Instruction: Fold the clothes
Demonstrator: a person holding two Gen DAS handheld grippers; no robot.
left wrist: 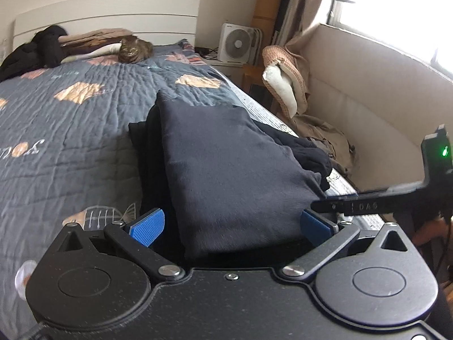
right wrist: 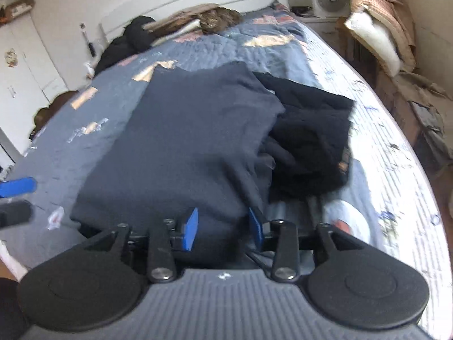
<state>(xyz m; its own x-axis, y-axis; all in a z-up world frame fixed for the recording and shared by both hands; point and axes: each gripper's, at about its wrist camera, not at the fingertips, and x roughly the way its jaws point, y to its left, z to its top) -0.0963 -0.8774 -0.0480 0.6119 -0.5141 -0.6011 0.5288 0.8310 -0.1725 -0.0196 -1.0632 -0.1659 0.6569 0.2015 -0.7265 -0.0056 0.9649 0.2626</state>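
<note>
The navy garment (left wrist: pixel 226 164) lies on the bed (left wrist: pixel 70 119) as a flat, roughly rectangular slab, its long axis running straight away from both claws toward the headboard. Its near short edge sits right at the claws; its far edge ends about mid-bed. Beside it on the right, touching and partly tucked under its right edge, is a darker black heap (right wrist: pixel 314 138), rumpled rather than squared.

The left claw (left wrist: pixel 230 223) is spread wide, one blue pad off each side of the near edge, gripping nothing. The right claw (right wrist: pixel 222 226) is narrower, its pads straddling the near right corner of the garment; cloth lies between them, but whether they pinch it I cannot tell. Both claws stand equally close to the near edge, left toward the left corner, right at the right.

The garment's flat, squared shape fits two readings — a fold partly made, with another still to come along the long axis, or a finished fold being let go. The pictures do not settle which.

Room: the quilt to the left and beyond the far edge is open. On the right the bed's edge is near, past the black heap, so little space lies that way. A cat (left wrist: pixel 133 49) rests well apart by the headboard.
</note>
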